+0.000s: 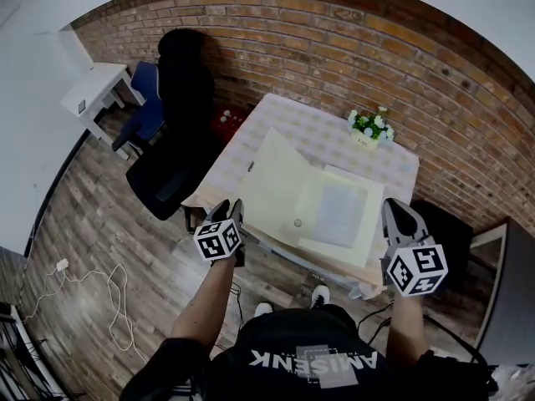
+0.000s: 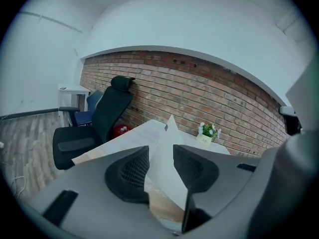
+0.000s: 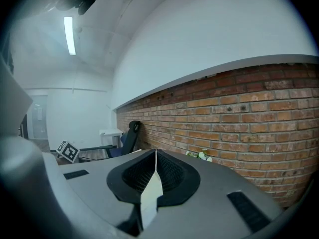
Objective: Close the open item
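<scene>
Item: cream folder [image 1: 288, 192] lying open on checked table [image 1: 334, 136], left cover standing raised, pale sheet showing inside | left gripper [image 1: 229, 210] jaws standing apart around cover's edge | right gripper [image 1: 396, 210] jaws sitting closed together, hovering beside table's right edge

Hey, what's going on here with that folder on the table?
A person holds a claw in each hand over an open cream folder on the checked table. The left claw is open, with the folder's raised cover standing between its jaws. The right claw is shut and empty, near the folder's right side. The folder is not yet closed.
</scene>
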`<act>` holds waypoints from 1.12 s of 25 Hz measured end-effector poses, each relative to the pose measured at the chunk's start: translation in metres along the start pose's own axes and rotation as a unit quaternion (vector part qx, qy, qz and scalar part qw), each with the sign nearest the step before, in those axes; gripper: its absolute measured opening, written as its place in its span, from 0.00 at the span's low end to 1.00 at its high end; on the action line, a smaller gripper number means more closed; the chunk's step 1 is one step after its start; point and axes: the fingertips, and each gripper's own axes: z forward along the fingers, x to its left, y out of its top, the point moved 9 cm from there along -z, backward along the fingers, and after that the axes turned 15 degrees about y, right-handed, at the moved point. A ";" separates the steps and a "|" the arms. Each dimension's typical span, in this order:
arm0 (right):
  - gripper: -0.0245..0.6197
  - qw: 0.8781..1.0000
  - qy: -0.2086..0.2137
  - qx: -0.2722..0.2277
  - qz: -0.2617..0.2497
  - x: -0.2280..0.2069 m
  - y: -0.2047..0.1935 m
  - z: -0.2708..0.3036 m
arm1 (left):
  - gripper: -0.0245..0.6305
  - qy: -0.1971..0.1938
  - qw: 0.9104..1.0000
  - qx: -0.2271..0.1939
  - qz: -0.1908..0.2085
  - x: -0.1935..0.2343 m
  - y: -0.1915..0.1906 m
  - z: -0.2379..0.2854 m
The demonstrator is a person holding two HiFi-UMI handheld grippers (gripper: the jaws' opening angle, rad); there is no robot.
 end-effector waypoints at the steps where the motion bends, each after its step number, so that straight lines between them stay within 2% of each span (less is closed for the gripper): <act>1: 0.10 1.000 0.003 0.001 0.002 -0.002 -0.001 0.001 | 0.26 0.007 1.000 0.001 -0.001 0.001 -0.002 0.000; 6: 0.10 1.000 0.015 0.005 0.008 -0.007 -0.003 0.008 | 0.29 0.032 0.999 0.016 -0.006 0.007 -0.008 0.004; 14: 0.10 1.000 0.013 0.010 0.012 -0.001 -0.007 0.008 | 0.30 -0.013 0.999 0.038 -0.017 0.000 -0.017 0.014; 17: 0.10 1.000 0.010 0.011 0.011 0.003 -0.008 0.006 | 0.16 -0.030 0.999 0.033 -0.014 -0.003 -0.016 0.014; 19: 0.10 1.000 0.006 0.011 0.011 0.005 -0.009 0.004 | 0.12 -0.041 0.999 0.026 -0.012 -0.006 -0.016 0.012; 23: 0.10 1.000 -0.005 0.010 0.015 0.006 -0.010 -0.005 | 0.09 -0.065 0.998 0.015 -0.015 -0.015 -0.011 0.005; 28: 0.10 1.000 -0.020 0.005 0.021 0.005 -0.013 -0.016 | 0.08 -0.096 0.995 -0.001 0.006 -0.035 -0.003 -0.004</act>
